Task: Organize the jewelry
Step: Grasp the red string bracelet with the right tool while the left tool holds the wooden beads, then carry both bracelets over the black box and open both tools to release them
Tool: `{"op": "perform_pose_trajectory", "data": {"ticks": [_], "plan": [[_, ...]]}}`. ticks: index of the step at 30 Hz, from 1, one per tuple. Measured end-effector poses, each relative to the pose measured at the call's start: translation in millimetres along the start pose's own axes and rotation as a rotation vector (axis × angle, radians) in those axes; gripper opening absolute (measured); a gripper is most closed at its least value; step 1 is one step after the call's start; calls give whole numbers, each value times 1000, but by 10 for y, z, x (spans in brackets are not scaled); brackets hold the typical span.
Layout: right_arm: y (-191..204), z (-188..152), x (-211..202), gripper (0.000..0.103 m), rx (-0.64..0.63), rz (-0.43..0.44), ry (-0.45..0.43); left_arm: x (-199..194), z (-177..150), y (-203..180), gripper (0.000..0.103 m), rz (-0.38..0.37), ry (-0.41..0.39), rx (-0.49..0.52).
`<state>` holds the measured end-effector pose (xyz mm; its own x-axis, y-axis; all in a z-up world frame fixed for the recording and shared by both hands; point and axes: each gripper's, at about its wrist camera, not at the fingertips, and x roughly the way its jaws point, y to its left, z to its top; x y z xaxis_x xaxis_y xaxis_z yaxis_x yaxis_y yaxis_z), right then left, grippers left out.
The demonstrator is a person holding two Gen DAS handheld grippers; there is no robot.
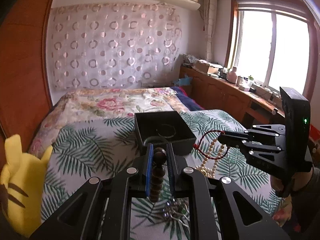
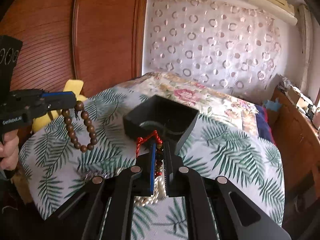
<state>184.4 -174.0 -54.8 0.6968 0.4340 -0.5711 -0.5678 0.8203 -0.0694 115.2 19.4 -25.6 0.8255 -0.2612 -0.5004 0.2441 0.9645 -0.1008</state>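
Note:
A black open box [image 1: 176, 138] sits on the leaf-print bed cover, with a thin dark bangle [image 1: 166, 130] inside; it also shows in the right wrist view [image 2: 136, 124]. My left gripper [image 1: 159, 150] is shut on a brown wooden bead bracelet [image 1: 158, 172], which hangs in a loop in the right wrist view [image 2: 80, 126], left of the box. My right gripper [image 2: 160, 148] is shut on a red cord bracelet [image 2: 148, 138] and a pearl strand [image 2: 158, 190]. In the left wrist view the red cord [image 1: 206, 138] and pearls [image 1: 210, 160] hang right of the box.
A yellow plush toy [image 1: 22, 182] lies at the bed's left edge. A small metal jewelry piece [image 1: 176, 212] lies on the cover under my left gripper. A wooden wardrobe [image 2: 80, 40] stands left. A wooden cabinet [image 1: 224, 88] with clutter runs under the window.

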Motion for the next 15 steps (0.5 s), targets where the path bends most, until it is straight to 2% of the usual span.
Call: {"op": "perform_pose_trajectory", "data": {"ticks": [9, 15], "plan": [[-118, 267, 271, 8, -2, -7, -8, 161, 335, 4, 12, 26, -18, 34], [-165, 63, 263, 8, 46, 54, 45, 173, 358, -15, 12, 36, -17, 53]]}}
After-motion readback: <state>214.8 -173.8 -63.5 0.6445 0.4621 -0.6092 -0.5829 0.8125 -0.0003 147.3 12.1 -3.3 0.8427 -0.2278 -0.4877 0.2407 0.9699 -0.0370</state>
